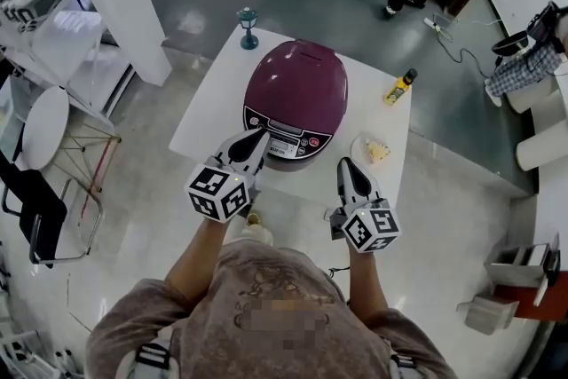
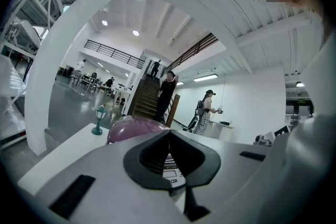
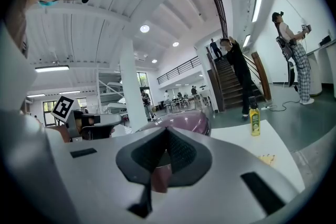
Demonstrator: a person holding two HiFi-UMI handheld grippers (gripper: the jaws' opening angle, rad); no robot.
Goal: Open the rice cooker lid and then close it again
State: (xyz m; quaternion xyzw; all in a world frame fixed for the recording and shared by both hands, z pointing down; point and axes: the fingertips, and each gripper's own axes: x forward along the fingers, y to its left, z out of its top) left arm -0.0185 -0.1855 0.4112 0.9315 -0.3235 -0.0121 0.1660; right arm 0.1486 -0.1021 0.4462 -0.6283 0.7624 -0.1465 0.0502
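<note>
A purple rice cooker stands on the white table with its lid down and its control panel facing me. My left gripper is shut, and its tips are just in front of the panel's left side; nothing is between them. My right gripper is also shut and empty. It hangs over the table's near edge, to the right of the cooker and apart from it. The left gripper view has the cooker just beyond the closed tips. In the right gripper view the cooker lies ahead to the left.
A small green lantern figure stands at the table's far left corner. A yellow bottle is at the far right, and a plate of food lies right of the cooker. A chair stands to the left. People stand by the distant stairs.
</note>
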